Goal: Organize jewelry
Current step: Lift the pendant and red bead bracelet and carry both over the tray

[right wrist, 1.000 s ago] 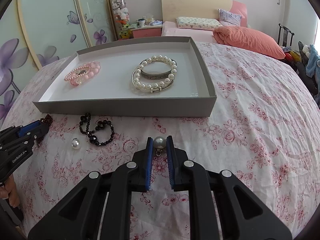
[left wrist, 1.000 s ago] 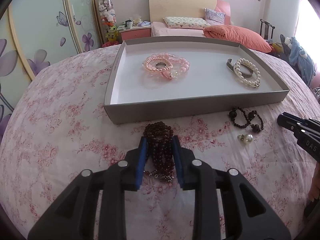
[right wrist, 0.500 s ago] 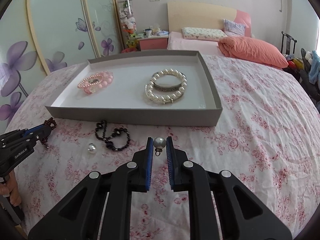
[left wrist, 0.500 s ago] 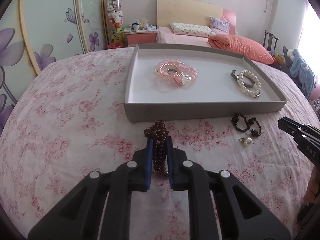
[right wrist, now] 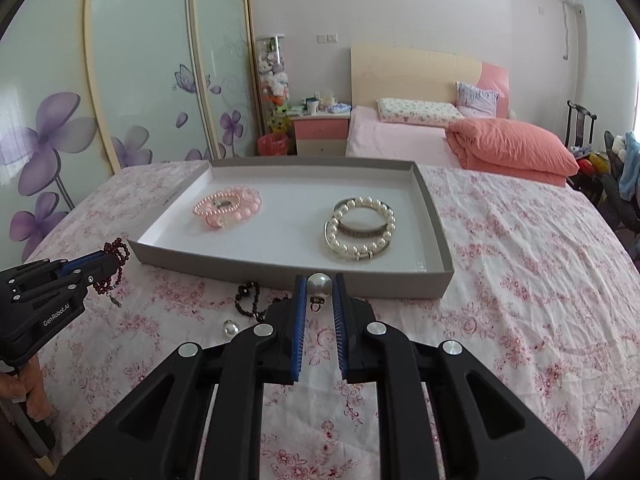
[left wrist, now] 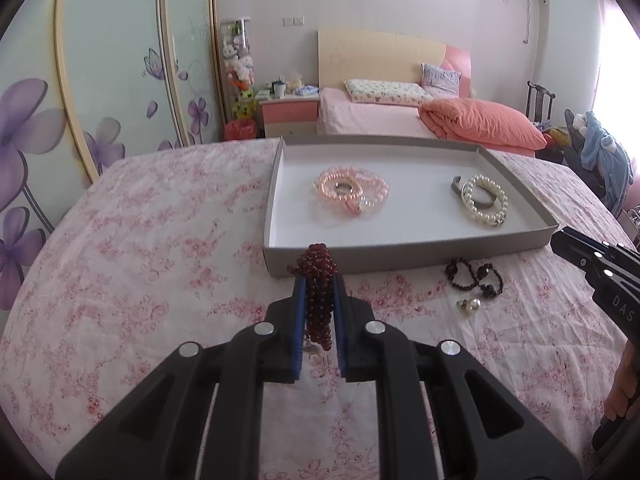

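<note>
**Both Grippers Loaded, Tray Just Ahead**

Left gripper (left wrist: 318, 300) pinched on the dark red bead bracelet (left wrist: 318, 280), a bunch of beads poking up past the fingertips and a loop with a small charm dangling below, seen from the right wrist view. Right gripper (right wrist: 319, 292) pinched on a pearl earring (right wrist: 319, 283), its small metal fitting hanging under the pearl. Both lifted clear of the floral bedspread (right wrist: 520, 280), just short of the near wall of the grey tray (right wrist: 280, 270).

To do this step well, by judgement: carry each piece over the near wall with margin, high enough that the dangling loop and charm cannot snag the rim. Lower to the white tray floor before letting go, so the round pearl does not roll. Best landing spots look like the bare floor near the front, or the gap between the two groups already inside.

Inside the tray: pink bead bracelets (left wrist: 352, 190) at left, white pearl bracelets (right wrist: 360, 228) around a metal bangle at right. Avoid dropping onto either.

Left on the bedspread, near the tray's front wall: a black bead bracelet (left wrist: 474, 276) and a second pearl earring (left wrist: 472, 306), lying between the two grippers. Nothing else blocks the way. Beyond the tray: another bed with an orange quilt, a nightstand, sliding wardrobe doors with purple flowers.
</note>
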`<action>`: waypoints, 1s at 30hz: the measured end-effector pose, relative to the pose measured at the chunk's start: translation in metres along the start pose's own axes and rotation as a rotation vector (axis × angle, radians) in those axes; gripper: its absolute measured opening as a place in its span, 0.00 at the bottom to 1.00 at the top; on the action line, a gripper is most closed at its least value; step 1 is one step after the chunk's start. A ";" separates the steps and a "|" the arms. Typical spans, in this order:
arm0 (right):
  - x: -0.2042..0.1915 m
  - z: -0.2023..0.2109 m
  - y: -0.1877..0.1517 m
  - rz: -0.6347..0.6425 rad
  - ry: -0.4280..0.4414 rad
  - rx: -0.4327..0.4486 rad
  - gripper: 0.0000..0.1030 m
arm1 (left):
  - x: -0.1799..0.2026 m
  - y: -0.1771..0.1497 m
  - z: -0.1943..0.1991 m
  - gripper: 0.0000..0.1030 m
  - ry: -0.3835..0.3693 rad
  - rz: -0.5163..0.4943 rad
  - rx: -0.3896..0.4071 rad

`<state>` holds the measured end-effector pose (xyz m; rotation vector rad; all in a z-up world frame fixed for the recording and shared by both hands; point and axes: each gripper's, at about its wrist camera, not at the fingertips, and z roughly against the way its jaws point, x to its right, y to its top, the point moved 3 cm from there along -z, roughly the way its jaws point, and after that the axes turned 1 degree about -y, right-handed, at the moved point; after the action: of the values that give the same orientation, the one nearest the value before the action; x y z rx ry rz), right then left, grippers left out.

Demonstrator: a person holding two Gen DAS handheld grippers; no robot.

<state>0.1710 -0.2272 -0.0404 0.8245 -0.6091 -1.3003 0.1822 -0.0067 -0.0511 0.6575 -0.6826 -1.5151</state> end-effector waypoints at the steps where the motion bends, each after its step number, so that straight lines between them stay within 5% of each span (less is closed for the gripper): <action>1: -0.001 0.003 0.002 0.003 -0.002 0.017 0.14 | 0.001 0.002 0.003 0.13 0.006 -0.004 0.014; 30: -0.008 0.046 0.043 0.021 -0.029 0.309 0.14 | 0.023 0.050 0.048 0.13 0.014 -0.040 0.252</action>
<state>0.1579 -0.2246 0.0219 1.0491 -0.8533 -1.2168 0.1784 -0.0302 0.0180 0.8752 -0.8625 -1.4719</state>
